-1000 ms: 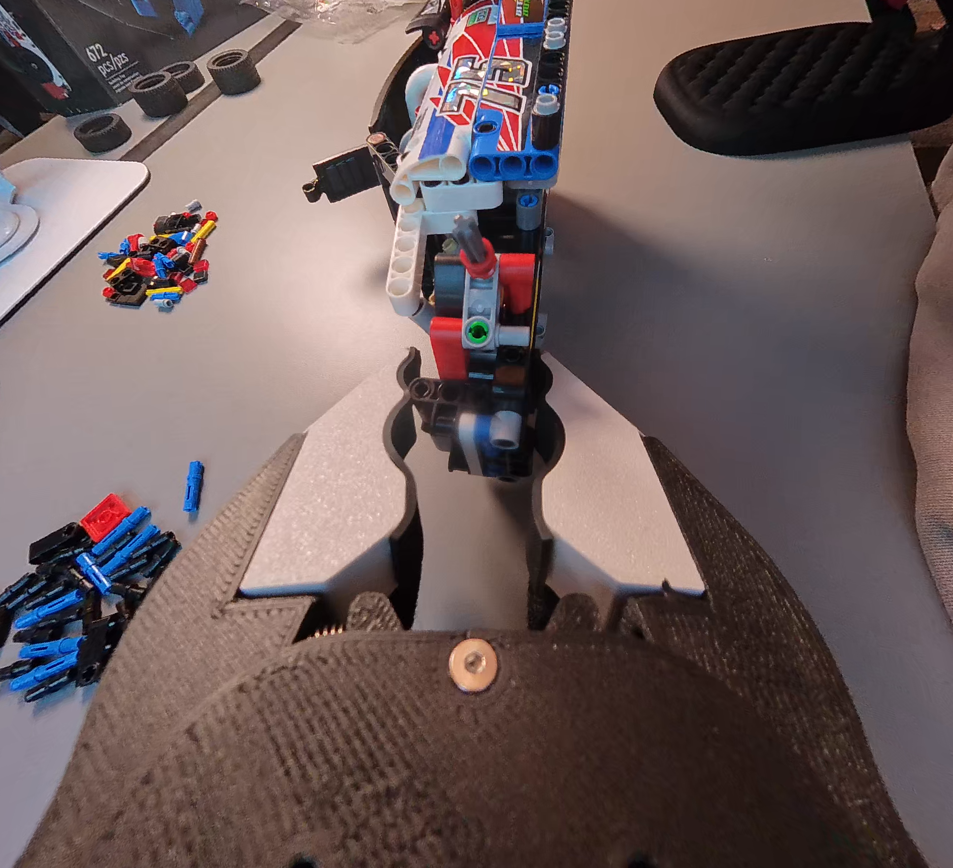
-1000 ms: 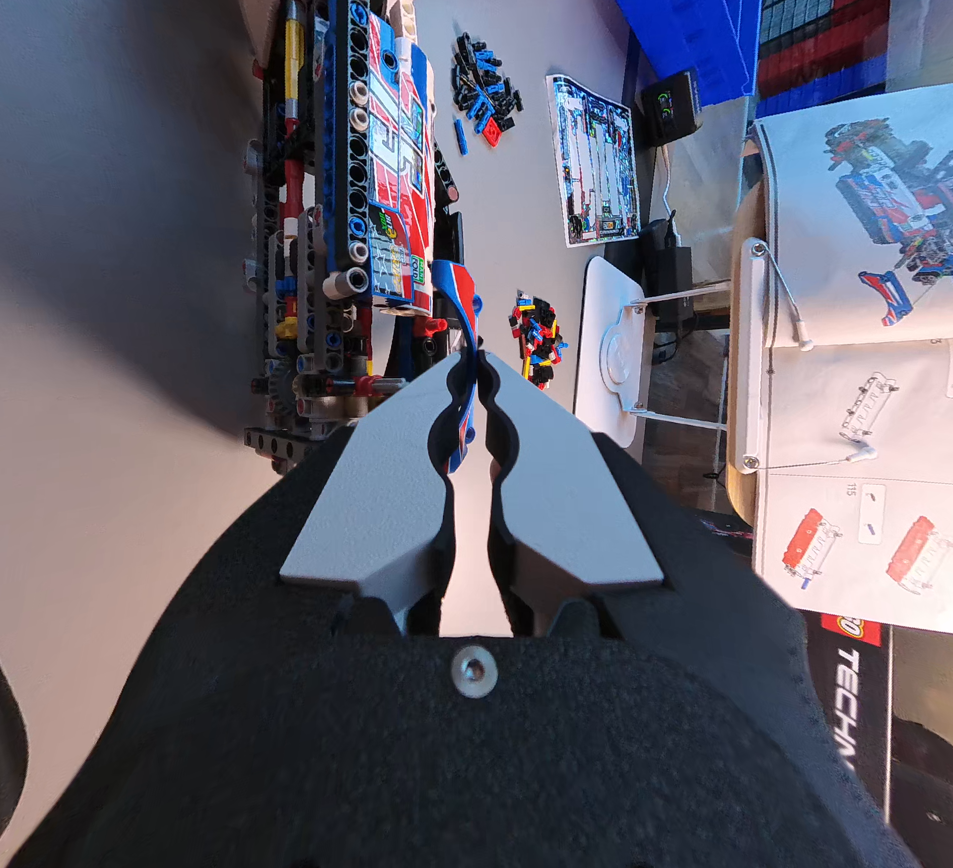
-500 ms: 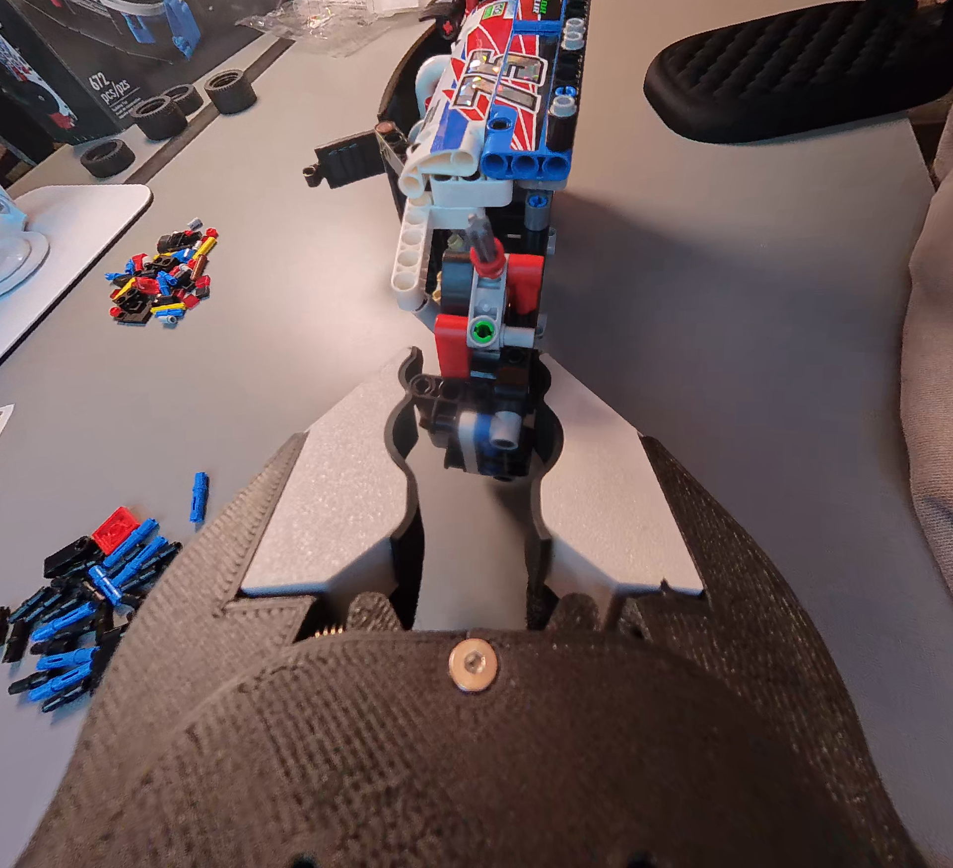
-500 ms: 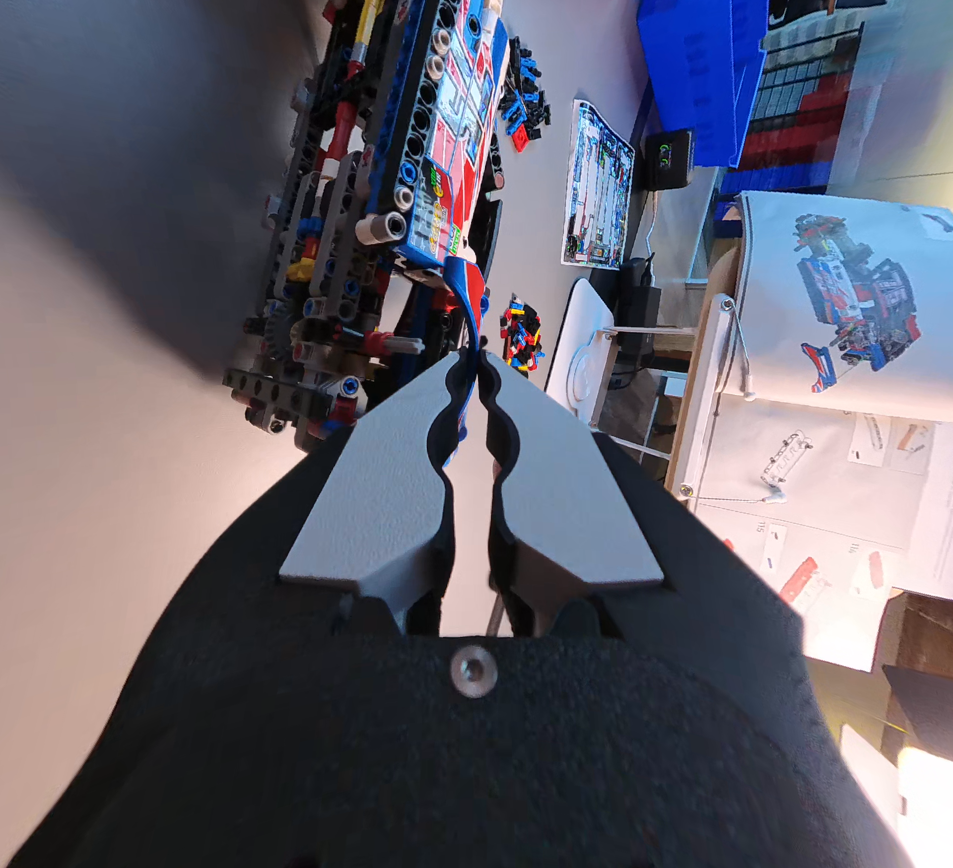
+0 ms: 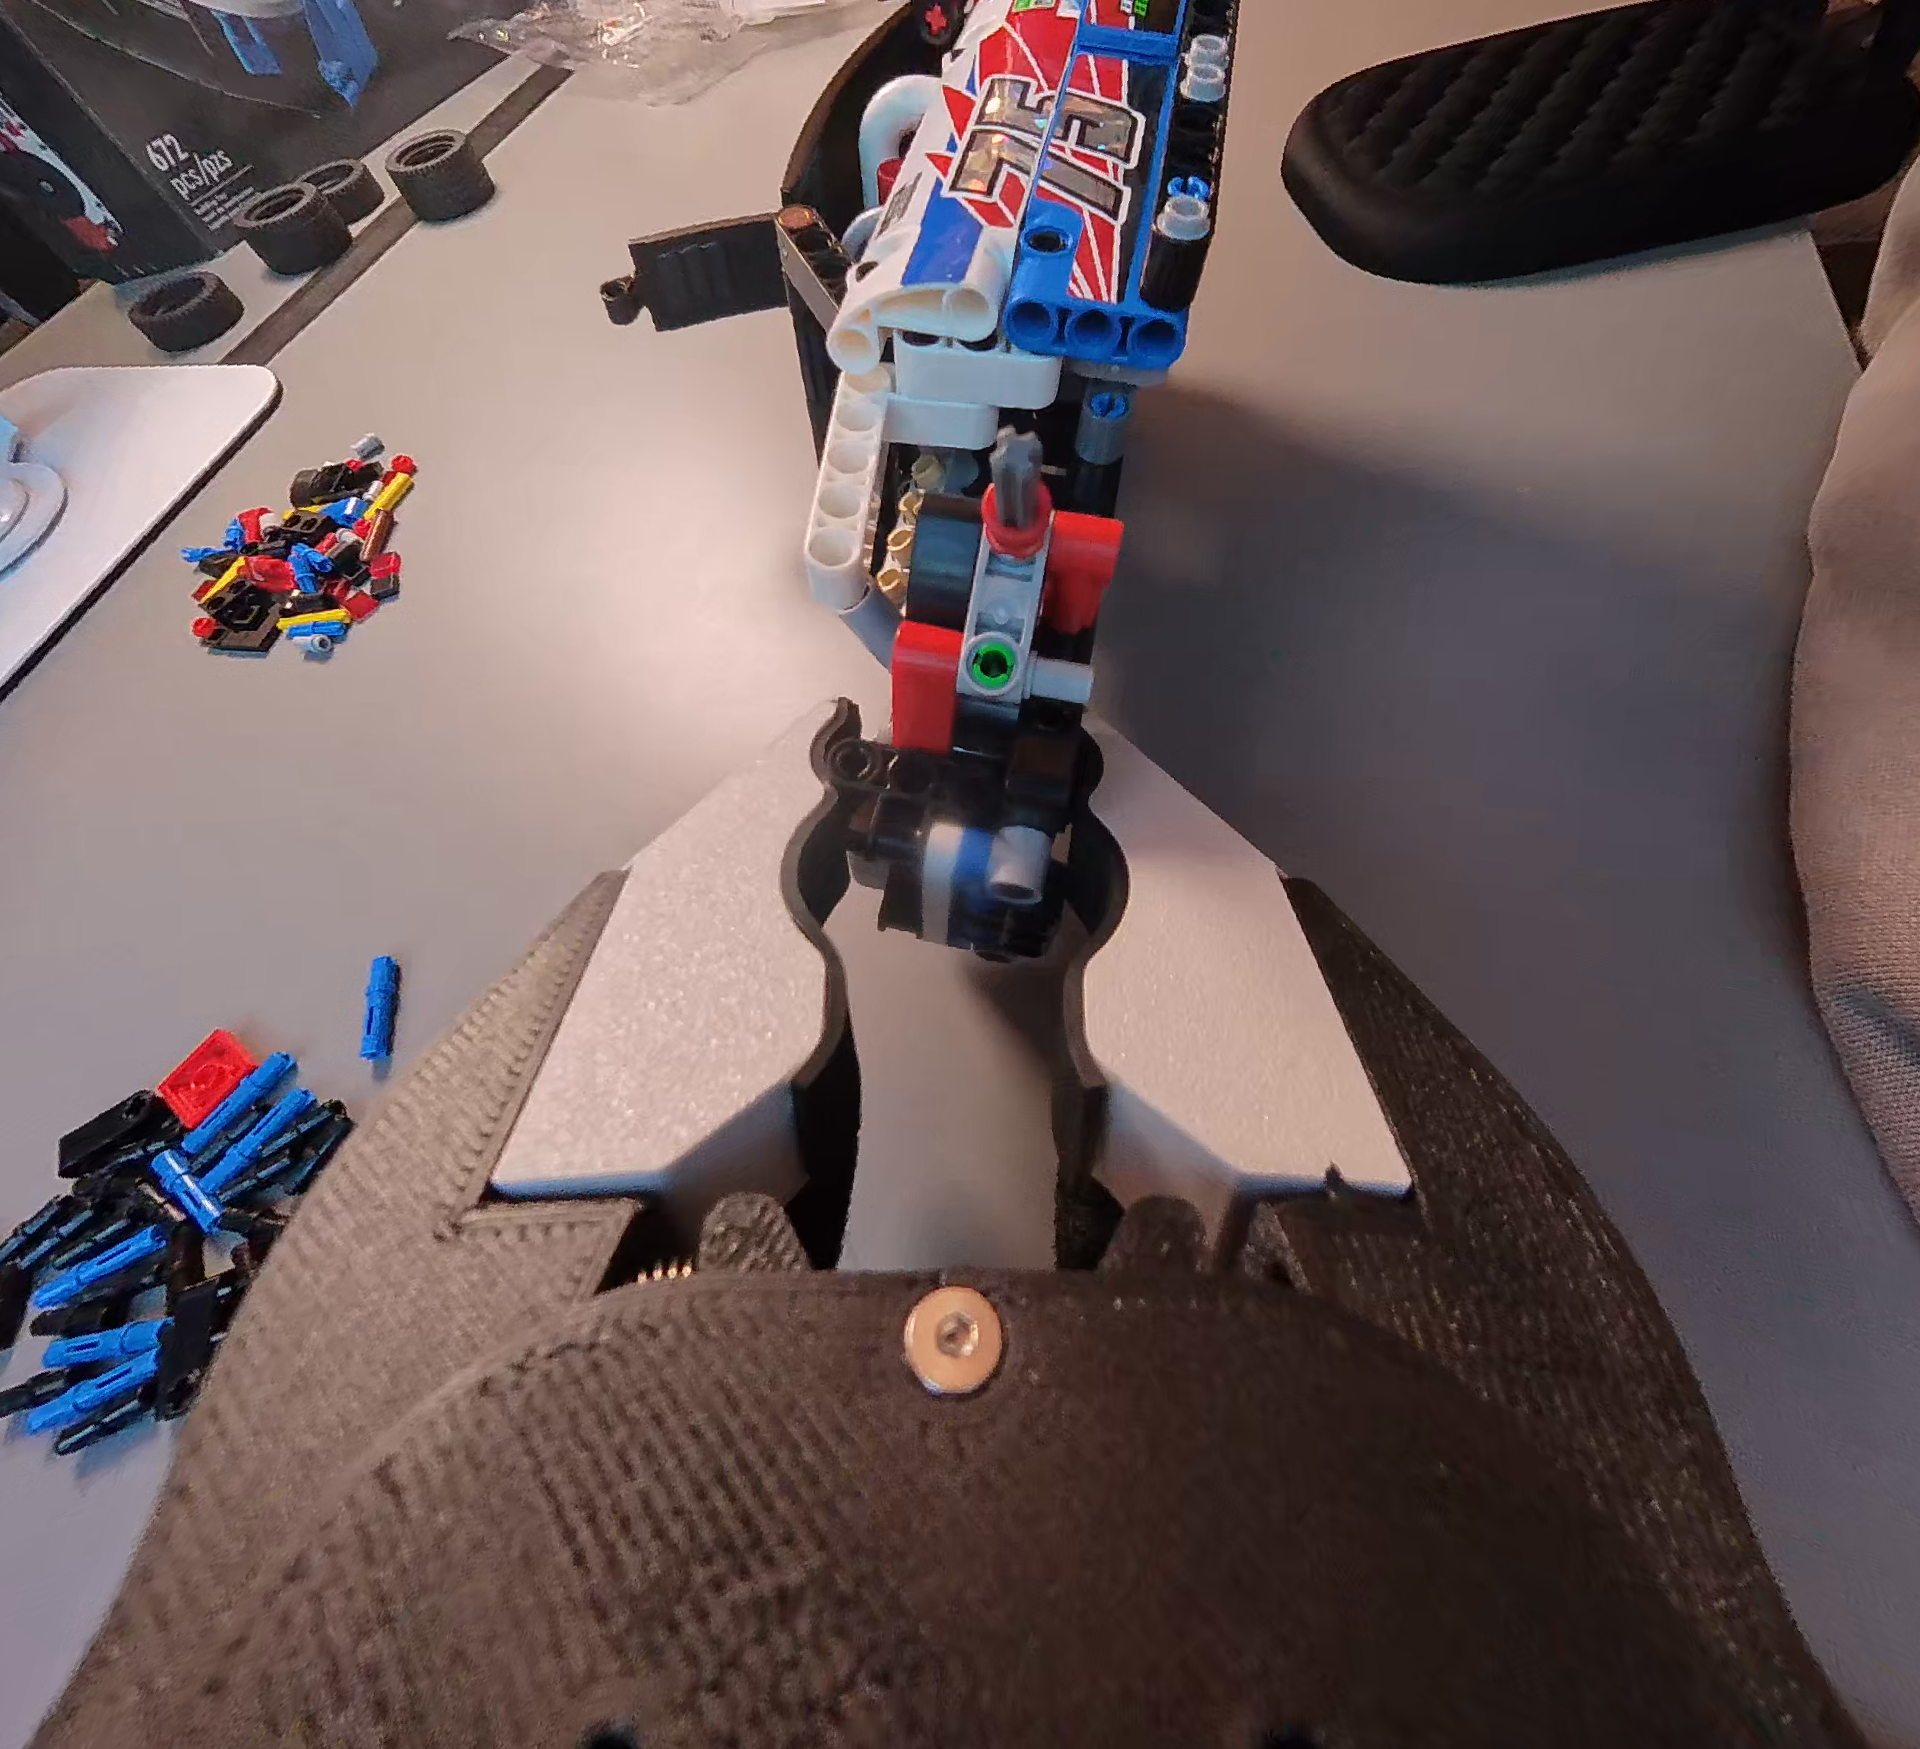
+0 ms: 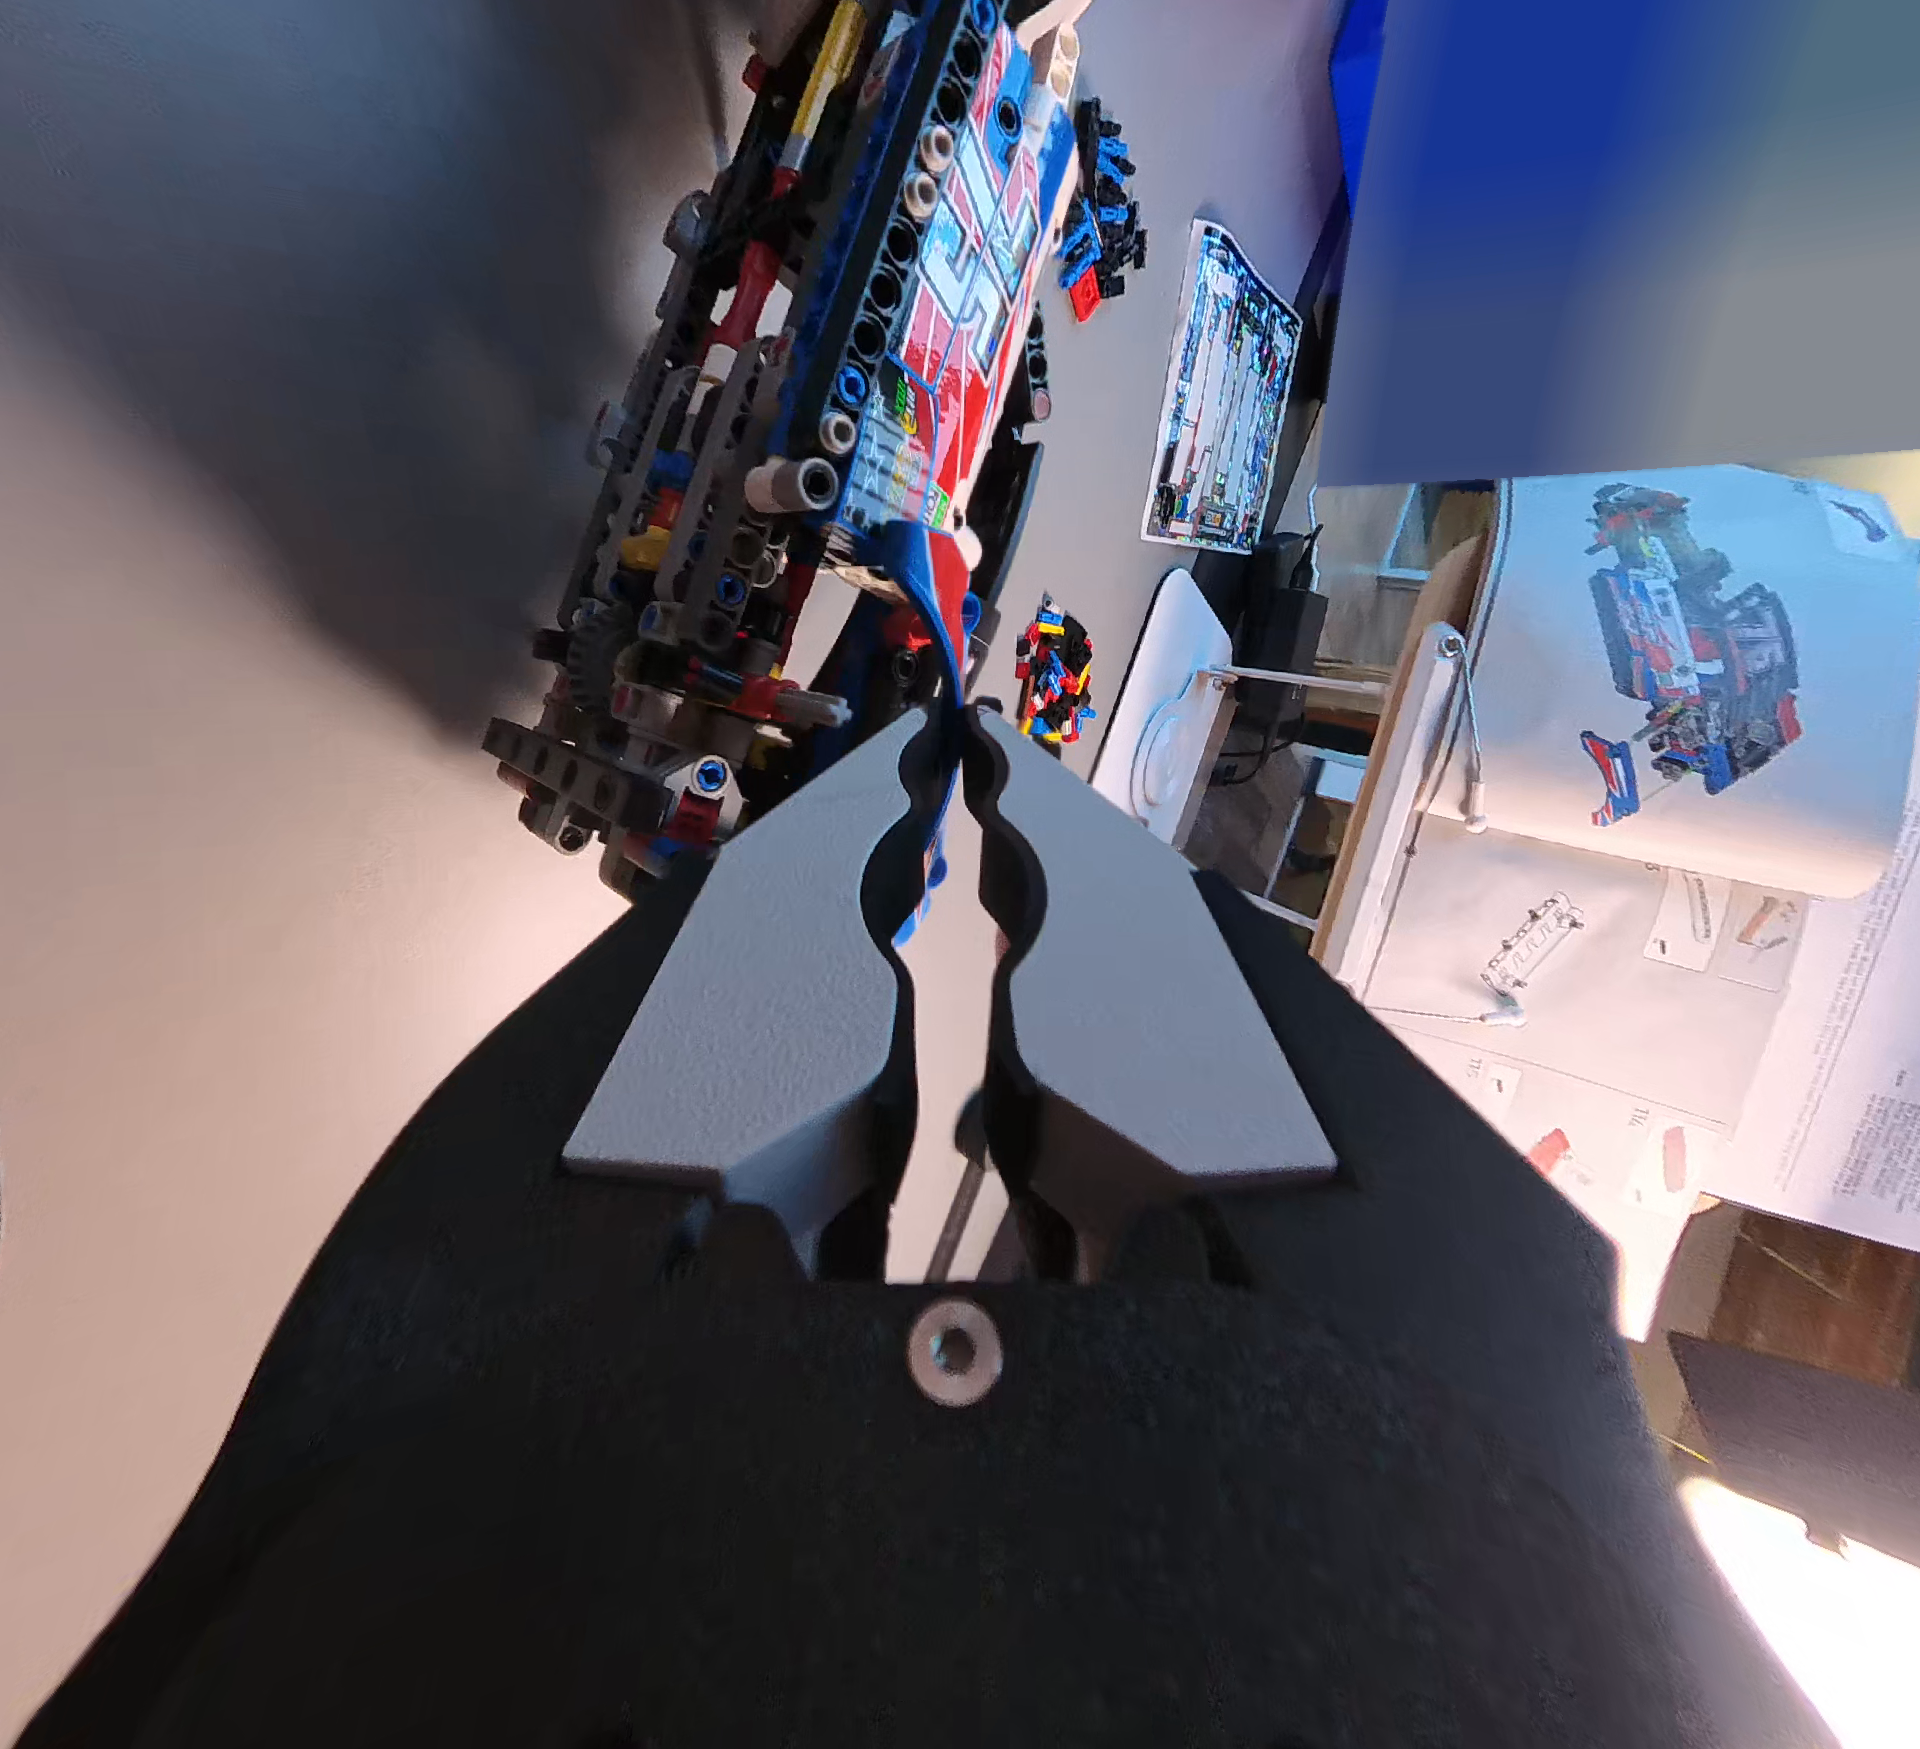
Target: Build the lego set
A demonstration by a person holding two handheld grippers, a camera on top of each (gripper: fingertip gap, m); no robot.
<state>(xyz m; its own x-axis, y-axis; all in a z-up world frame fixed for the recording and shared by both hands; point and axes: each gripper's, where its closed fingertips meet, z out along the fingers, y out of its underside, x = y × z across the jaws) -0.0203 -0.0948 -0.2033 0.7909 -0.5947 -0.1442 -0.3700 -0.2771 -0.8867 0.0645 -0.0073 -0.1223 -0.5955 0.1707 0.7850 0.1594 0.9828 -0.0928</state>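
Left wrist view, left claw (image 5: 961, 743) clamping studded plastic car (image 5: 1049, 172); right claw (image 6: 958, 723) pinching curved blue panel (image 6: 935, 619)

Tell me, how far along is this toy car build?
Well along, not finished. The car body already carries its stickered side panels. The left gripper clamps one end of it, while the right gripper pinches a curved blue panel at the other end. Four tyres and loose piece piles remain on the table.

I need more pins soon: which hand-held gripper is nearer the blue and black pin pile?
Left. The left hand-held gripper sits beside the pin pile, clamping the model's end. The right hand-held gripper holds the blue panel at the model's far end.
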